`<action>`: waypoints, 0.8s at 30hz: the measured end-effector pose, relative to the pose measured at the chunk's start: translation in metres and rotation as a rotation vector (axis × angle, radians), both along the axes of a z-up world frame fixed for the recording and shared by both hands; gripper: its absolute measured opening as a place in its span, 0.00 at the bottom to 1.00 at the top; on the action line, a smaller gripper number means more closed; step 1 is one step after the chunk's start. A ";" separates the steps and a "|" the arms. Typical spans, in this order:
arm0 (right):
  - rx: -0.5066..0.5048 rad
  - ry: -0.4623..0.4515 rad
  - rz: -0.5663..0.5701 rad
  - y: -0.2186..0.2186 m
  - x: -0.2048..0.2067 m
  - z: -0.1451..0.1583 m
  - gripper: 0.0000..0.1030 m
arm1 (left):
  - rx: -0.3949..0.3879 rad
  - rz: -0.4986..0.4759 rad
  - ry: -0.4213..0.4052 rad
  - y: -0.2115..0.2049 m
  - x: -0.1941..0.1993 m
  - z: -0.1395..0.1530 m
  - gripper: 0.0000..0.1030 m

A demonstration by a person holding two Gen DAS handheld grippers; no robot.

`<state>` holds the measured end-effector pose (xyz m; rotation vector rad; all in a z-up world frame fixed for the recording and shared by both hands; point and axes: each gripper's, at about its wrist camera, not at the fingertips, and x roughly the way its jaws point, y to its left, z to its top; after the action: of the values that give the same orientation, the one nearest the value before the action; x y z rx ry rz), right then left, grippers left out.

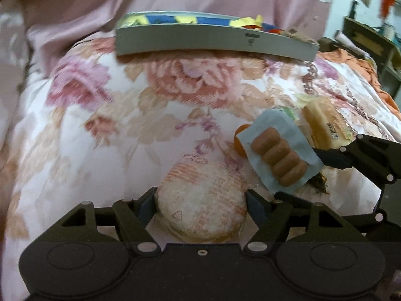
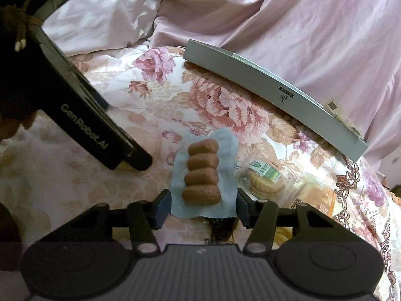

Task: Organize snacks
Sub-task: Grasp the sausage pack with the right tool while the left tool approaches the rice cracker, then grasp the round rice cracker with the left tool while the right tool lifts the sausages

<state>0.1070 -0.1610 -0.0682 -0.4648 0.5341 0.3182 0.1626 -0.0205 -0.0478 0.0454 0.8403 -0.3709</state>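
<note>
My left gripper point(image 1: 201, 200) is shut on a round pack of rice crackers point(image 1: 203, 200) with orange print, held just above the floral bedspread. My right gripper point(image 2: 203, 204) is shut on a pale blue pack of small sausages point(image 2: 202, 173); that pack also shows in the left wrist view point(image 1: 278, 153), with the right gripper's finger point(image 1: 333, 158) at its edge. A grey snack box point(image 1: 213, 40) lies at the far side of the bed with colourful wrappers inside; it also shows in the right wrist view point(image 2: 275, 92).
A wrapped bread bun point(image 1: 323, 123) and an orange snack point(image 1: 240, 143) lie right of the sausage pack. A clear pack of round biscuits point(image 2: 265, 183) lies on the bedspread point(image 1: 100, 125). A pink quilt point(image 2: 288, 20) is heaped behind the box. The left gripper's body point(image 2: 82, 123) crosses the left side.
</note>
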 end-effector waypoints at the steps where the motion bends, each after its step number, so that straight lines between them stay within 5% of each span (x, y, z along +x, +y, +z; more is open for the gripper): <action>1: 0.000 0.004 -0.001 0.000 -0.001 0.001 0.54 | -0.002 0.011 0.008 0.001 -0.004 0.001 0.73; 4: 0.004 0.007 -0.003 0.000 -0.004 0.003 0.45 | 0.002 0.015 0.013 0.002 -0.014 0.001 0.74; 11: 0.064 0.025 0.005 -0.005 -0.003 0.004 0.45 | 0.029 -0.009 0.010 0.001 -0.018 0.001 0.78; 18: 0.026 -0.016 0.037 0.001 -0.005 -0.001 0.45 | 0.150 -0.133 -0.016 -0.013 -0.022 -0.006 0.86; 24: -0.007 -0.057 0.060 0.004 -0.010 -0.003 0.42 | 0.165 -0.125 -0.043 -0.011 -0.022 -0.007 0.75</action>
<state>0.0973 -0.1566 -0.0709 -0.4957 0.4665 0.3597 0.1409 -0.0318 -0.0545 0.2593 0.8263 -0.4154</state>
